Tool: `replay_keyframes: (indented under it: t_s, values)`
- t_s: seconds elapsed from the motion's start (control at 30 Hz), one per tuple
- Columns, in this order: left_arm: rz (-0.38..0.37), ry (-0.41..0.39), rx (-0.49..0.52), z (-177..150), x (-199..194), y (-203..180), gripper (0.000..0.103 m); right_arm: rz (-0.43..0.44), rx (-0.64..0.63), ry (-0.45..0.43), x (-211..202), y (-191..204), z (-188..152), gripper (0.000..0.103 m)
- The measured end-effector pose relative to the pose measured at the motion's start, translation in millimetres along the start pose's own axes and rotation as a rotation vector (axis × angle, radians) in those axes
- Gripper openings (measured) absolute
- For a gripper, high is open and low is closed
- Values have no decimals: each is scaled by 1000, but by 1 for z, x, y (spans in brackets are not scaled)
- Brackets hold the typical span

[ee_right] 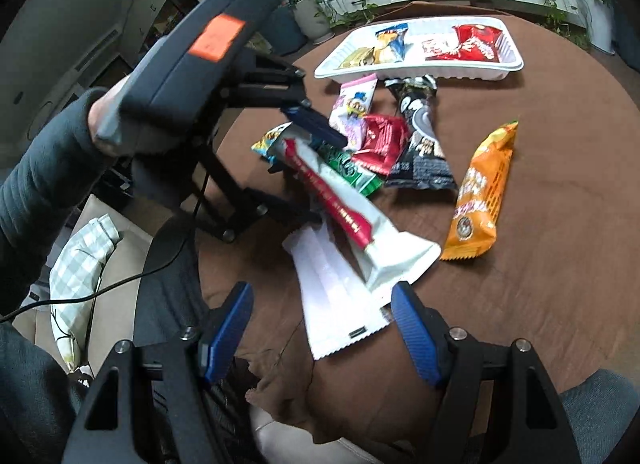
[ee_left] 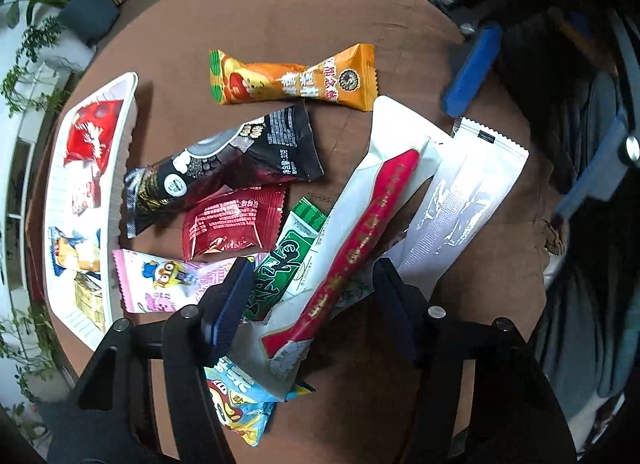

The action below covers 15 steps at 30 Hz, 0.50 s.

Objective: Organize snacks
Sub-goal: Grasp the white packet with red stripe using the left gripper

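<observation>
Loose snack packets lie in a pile on the round brown table [ee_left: 320, 15]. My left gripper [ee_left: 310, 304] is open, its jaws either side of a long white packet with a red stripe [ee_left: 360, 223], also in the right wrist view [ee_right: 344, 207]. My right gripper [ee_right: 324, 328] is open, over a plain white packet [ee_right: 336, 300] near the table edge. It also shows in the left wrist view [ee_left: 540, 135]. Around lie orange [ee_left: 292, 79], black [ee_left: 224, 167], dark red [ee_left: 232, 223], green [ee_left: 280, 276] and pink [ee_left: 164, 280] packets.
A white tray [ee_left: 120, 159] at the table's left holds several packets; it also shows in the right wrist view [ee_right: 420, 71]. A light blue packet [ee_left: 240, 408] lies under my left gripper. Chairs and plants surround the table. The tablecloth is torn at the near edge [ee_right: 280, 384].
</observation>
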<state>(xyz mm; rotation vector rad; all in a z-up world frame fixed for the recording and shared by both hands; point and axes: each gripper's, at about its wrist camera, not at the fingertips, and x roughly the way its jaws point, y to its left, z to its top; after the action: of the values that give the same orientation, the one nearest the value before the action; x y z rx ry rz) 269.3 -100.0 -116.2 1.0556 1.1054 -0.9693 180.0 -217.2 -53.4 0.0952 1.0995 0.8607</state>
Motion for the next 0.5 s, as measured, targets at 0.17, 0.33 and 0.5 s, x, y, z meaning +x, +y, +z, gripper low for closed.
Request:
replay_keyframes:
  t_s: [0.17, 0.33, 0.5]
  values:
    - [-31, 27, 23, 9, 5, -1, 60, 8, 8, 12, 4, 2, -2, 75]
    - [-35, 34, 17, 20, 8, -4, 60, 10, 24, 12, 4, 1, -2, 75]
    - [-45, 50, 19, 22, 15, -4, 37, 15, 27, 11, 2, 1, -4, 75]
